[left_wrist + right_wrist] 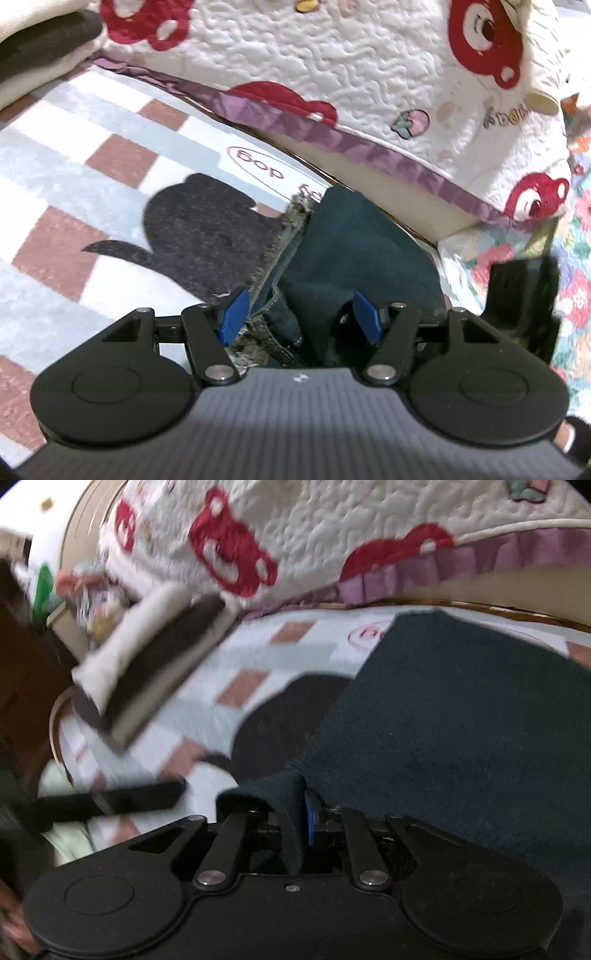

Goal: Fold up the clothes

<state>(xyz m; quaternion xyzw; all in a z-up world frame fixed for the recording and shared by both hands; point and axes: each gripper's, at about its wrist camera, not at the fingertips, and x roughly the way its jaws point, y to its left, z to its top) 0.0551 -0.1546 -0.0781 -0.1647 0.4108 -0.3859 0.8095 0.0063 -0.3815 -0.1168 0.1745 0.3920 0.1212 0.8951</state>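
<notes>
Left gripper [299,314]: blue pads spread wide; frayed denim hem runs up between them, nothing pinched.
Right gripper [295,812]: jaws pressed together on an edge of the garment, one blue pad showing beside the cloth.
Garment: one dark blue denim piece with frayed hem [354,251], draped ahead of both grippers over the checked pink-white-grey mat [74,177].
Step (judged): mid-handling, one side pinched, other side loose; right view blurred.
Next move calls for: left pads bearing on the hem before any lift or fold.
Count: one denim garment; one folded cream-and-dark stack [155,657] ahead-left of right gripper; one white quilt with red bears [332,55] beyond.
</notes>
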